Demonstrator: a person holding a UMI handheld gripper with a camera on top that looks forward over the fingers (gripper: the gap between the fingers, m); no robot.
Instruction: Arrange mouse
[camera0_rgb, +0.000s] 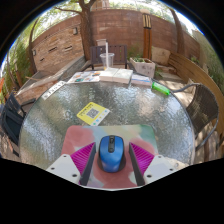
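A blue computer mouse (111, 152) with a dark scroll wheel lies on a pink patterned mat (128, 134) on the glass table. It stands between the two fingers of my gripper (112, 146), its far end reaching just past the fingertips. The magenta pads (80, 158) flank it left and right. A narrow strip of mat shows at each side of the mouse, so the fingers are open about it and do not press on it.
A yellow card (93, 113) lies on the round glass table (60, 115) just beyond the mat. A green object (162, 88), books (116, 75) and a white basket (142, 67) lie at the far edge. Chairs and a brick wall stand beyond.
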